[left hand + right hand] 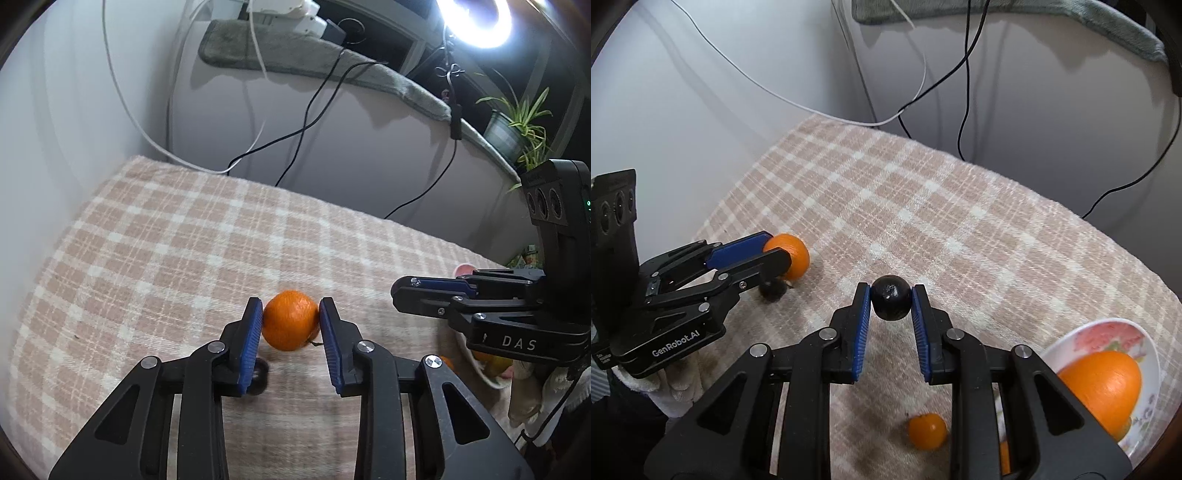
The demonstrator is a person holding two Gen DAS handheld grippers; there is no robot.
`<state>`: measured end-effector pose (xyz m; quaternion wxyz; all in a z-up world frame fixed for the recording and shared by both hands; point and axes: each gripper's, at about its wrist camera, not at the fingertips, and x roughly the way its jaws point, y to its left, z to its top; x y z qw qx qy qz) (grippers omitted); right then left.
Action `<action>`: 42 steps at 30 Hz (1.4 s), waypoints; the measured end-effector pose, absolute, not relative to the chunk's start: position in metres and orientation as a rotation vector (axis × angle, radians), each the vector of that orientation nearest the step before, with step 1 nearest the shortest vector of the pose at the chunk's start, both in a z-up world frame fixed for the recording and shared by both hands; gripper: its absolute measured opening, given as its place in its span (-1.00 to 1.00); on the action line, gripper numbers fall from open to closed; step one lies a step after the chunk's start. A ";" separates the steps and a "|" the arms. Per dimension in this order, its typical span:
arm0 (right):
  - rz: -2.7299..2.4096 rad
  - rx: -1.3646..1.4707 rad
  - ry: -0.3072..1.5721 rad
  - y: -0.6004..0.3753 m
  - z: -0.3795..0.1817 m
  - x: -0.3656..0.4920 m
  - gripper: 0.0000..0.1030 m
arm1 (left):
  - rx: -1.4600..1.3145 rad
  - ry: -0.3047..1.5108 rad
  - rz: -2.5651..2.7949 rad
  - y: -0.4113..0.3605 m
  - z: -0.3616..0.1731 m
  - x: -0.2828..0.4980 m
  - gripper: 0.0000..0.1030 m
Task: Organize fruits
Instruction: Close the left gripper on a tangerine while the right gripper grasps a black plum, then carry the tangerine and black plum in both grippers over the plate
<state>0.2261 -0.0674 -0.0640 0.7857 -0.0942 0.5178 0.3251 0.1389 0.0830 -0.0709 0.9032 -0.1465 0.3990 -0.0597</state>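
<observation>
Orange (pixel 290 320) pinched in left gripper (pixel 290 325); dark fruit (pixel 891 302) in right gripper (pixel 891 308)

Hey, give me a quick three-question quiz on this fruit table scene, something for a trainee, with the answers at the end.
1. True or false: the left tool is clamped on a black fruit.
2. What does the right tool hold? A) a small orange fruit B) a black round fruit C) nothing
3. Fill in: the large orange fruit lies in the ____.

Key:
1. False; it grips the mandarin, and a second black fruit sits on the checked cloth beside it.
2. B
3. Bowl
</observation>
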 end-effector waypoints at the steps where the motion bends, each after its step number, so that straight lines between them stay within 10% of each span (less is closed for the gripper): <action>1: 0.701 -0.197 1.109 -0.071 -0.061 0.225 -0.54 | -0.301 0.821 -0.127 0.081 -0.069 0.139 -0.43; 42: 0.474 0.041 0.977 -0.286 -0.014 0.214 -0.54 | -0.180 0.754 -0.433 -0.102 -0.016 0.154 -0.72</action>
